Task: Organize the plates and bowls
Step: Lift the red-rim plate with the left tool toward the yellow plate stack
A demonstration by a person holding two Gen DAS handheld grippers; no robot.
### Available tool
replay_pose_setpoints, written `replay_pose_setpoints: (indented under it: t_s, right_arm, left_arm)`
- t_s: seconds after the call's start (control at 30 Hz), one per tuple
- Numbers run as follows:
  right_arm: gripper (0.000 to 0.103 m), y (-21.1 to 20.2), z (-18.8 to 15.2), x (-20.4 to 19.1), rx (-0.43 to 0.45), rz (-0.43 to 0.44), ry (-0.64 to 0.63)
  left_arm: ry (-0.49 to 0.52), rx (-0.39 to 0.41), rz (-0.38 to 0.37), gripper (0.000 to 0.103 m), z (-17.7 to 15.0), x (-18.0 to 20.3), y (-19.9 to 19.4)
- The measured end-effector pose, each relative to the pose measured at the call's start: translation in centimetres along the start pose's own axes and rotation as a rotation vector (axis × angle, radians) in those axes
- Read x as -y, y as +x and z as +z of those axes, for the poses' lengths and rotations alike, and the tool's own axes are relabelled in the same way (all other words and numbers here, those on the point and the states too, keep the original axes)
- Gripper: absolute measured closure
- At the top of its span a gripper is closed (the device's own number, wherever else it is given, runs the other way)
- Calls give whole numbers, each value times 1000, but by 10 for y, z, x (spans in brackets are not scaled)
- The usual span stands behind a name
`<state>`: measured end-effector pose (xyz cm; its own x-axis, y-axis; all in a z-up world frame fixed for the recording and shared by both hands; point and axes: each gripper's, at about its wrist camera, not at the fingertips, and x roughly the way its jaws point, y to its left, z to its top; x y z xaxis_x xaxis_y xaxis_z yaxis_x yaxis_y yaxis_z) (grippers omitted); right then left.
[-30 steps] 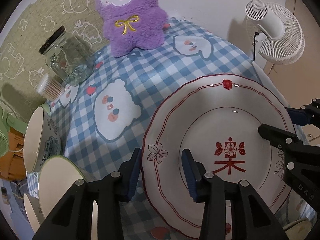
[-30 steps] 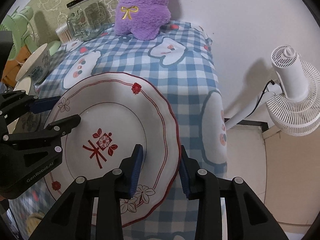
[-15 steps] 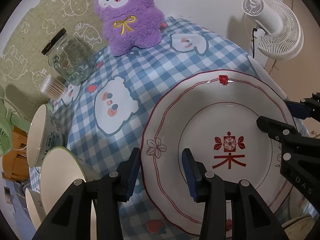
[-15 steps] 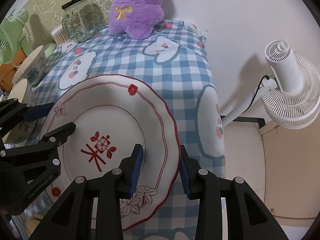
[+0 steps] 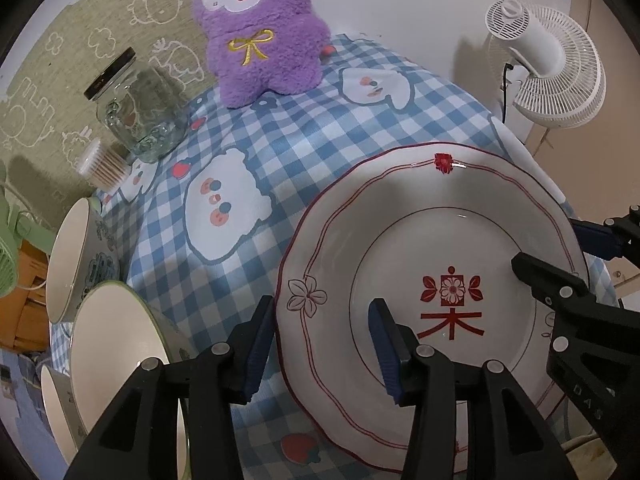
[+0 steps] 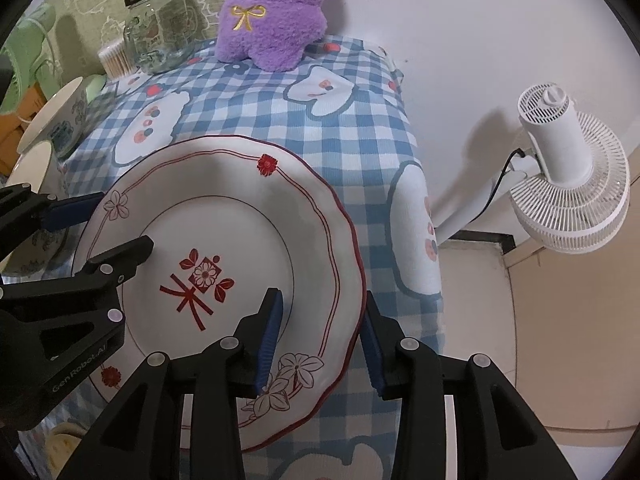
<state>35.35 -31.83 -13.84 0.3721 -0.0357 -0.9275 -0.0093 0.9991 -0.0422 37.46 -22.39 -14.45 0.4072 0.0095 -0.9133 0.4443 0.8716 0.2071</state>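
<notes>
Between the two grippers lies the one big plate (image 5: 436, 280), flat on the checked table (image 5: 256, 152). Our left gripper (image 5: 322, 346) straddles the plate's near-left rim, one finger outside and one over the well; our right gripper (image 6: 320, 344) does the same on the opposite rim. Both sets of jaws have just been opening, and with the rim between them the pads now stand a little apart from it, so we judge the plate has been set down and is being let go. We hold it from two sides, likely because a wide, shallow plate tips when gripped at one edge.

Left of the left gripper we count three bowls (image 5: 76, 264) crowded at the table's edge, plausibly waiting to be sorted. Beyond the plate stand one glass jar (image 5: 136, 116), one purple plush toy (image 5: 260, 36) and, off the table, one white fan (image 5: 548, 68).
</notes>
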Motion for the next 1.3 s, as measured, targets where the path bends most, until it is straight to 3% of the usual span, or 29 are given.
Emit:
replay_pose_setpoints:
  t_s: [0.43, 0.6, 0.77, 1.0, 1.3]
  right_arm:
    - [66, -10, -8, 4, -7, -8, 28]
    - [66, -10, -11, 4, 5, -9, 27]
    - [66, -7, -13, 9, 8, 23, 49]
    - [65, -8, -19, 9, -3, 37, 70]
    - [65, -13, -21, 3, 16, -6, 62]
  left_arm:
    - [-41, -26, -42, 60, -10, 2, -9]
    - [-1, -5, -9, 60, -15, 9, -10]
    - [-6, -16, -39, 59, -17, 6, -10]
    - [-59, -39, -126, 59, -18, -3, -9]
    - [-141, -39, -143, 61, -18, -8, -11]
